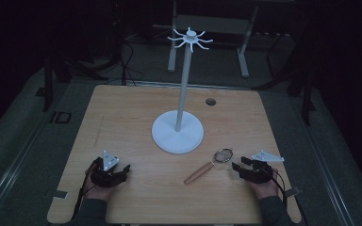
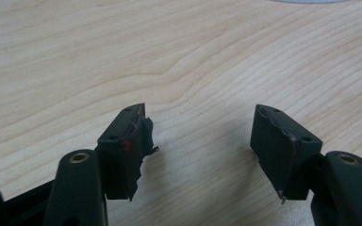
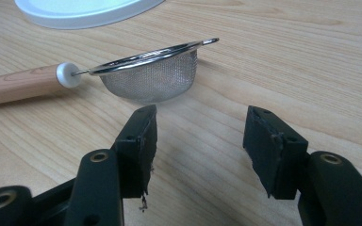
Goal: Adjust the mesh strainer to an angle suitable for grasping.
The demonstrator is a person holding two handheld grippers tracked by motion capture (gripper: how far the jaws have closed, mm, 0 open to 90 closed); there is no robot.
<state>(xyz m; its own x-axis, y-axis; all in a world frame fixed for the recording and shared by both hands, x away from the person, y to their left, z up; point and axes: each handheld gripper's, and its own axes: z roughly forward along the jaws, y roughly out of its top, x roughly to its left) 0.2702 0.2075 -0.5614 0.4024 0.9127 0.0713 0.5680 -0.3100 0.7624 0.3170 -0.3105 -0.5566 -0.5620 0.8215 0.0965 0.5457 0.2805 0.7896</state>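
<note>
Both claws are sitting wide open and empty: left claw (image 1: 122, 168), right claw (image 1: 236, 165). The strainer (image 1: 224, 155) is lying on the bench (image 1: 122, 117) just beside the right one. That round mesh bowl could easily roll sideways under a sloppy pinch.

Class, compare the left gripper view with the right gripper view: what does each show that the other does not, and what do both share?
Left gripper view alone: its own open black tongs over bare wood, one pad torn and ragged. Right gripper view alone: the small metal mesh strainer with a wooden handle lying just beyond its open tongs. Both share the light wooden table and an edge of the round white stand base.
</note>
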